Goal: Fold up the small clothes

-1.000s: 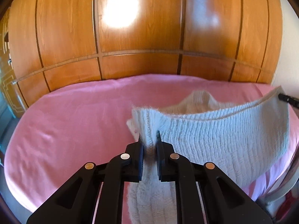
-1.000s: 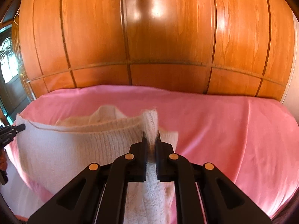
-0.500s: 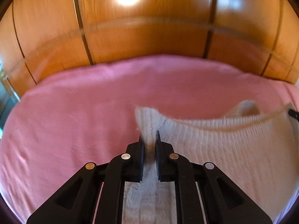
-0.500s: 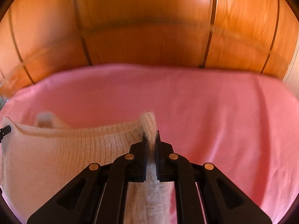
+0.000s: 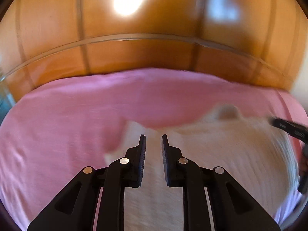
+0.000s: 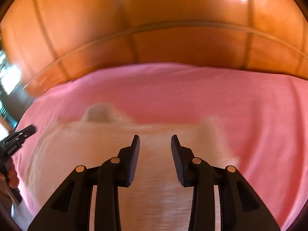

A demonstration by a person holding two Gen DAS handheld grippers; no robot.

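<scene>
Your left gripper pointed forward and downward, and its jaws had just been opening, standing slightly apart with nothing pinched between them. Your right gripper tilted down the same way, its jaws wider, also just opening and clamped on nothing. In the right wrist view, your fingers wrapped the left gripper's handle at the frame's left edge.

Bed w/ pink sheet; white knit garment lying flat on it.
</scene>
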